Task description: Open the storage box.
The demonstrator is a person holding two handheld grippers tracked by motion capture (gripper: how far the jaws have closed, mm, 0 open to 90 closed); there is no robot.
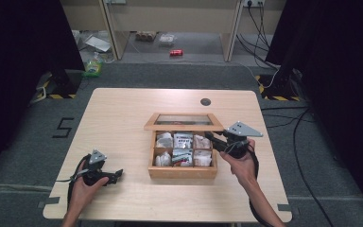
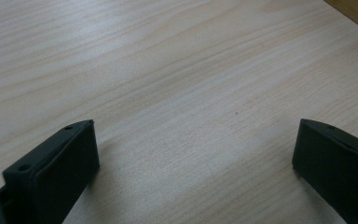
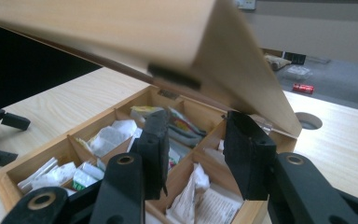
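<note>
Holding right gripper (image 1: 216, 138) jaws parted, empty, over wooden box (image 1: 183, 171) at mid-worktop | lid (image 1: 183, 122) raised beyond (hinged far side) | left gripper (image 1: 115, 176) open, well apart, farther off.

A: How is the high view set?
B: The table (image 1: 123, 118) is seen from above the person's side, facing forward and down, from afar.

A: And the gripper views?
B: Bare tabletop is viewed closely along the left jaws; the wooden box (image 3: 37, 161), shared with the high view (image 1: 182, 171), along the right.
</note>
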